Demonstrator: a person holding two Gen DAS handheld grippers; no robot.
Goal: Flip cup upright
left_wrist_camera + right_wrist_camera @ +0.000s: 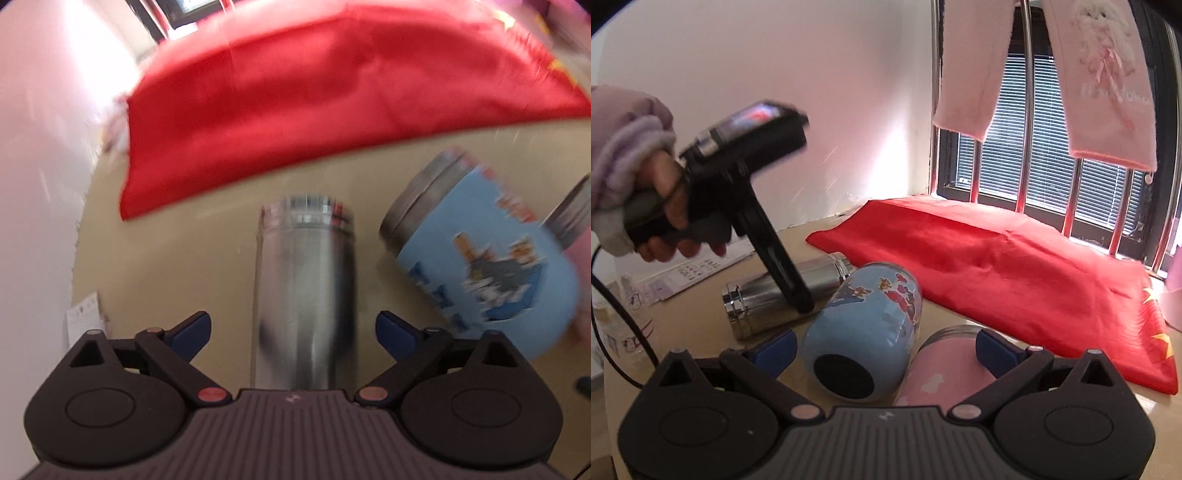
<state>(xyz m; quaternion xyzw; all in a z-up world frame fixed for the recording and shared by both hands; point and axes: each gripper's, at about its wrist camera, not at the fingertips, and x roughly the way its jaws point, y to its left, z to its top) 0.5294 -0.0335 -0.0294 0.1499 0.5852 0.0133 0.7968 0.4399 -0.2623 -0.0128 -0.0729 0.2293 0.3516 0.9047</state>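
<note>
Cups all down on their sides, none righted yet, so the flip looks barely begun. Steel cup [304,295] straight ahead of the left gripper [293,332], lengthwise between the two blue fingertips [192,332], which stand spread wide to either side and apart from its wall; no contact visible, though motion blur softens the edges. Blue cartoon cup [862,332] just beyond and between the fingers of the right gripper [885,347], dark base turned toward the camera, mouth pointing away; those jaws also spread, gripping nothing. Pink cup [942,369] close by the right fingertip, touching or nearly touching the blue one, hard to say which. Seen from the right wrist, left gripper angled down over the steel cup's middle, held in a hand [661,206] with a lilac sleeve. Farther out, beige table [184,266], red cloth [1015,258] behind the cups, barred window [1052,184] past that. Left to do, by this reading: close on a cup, lift, turn, set it on its base.
</note>
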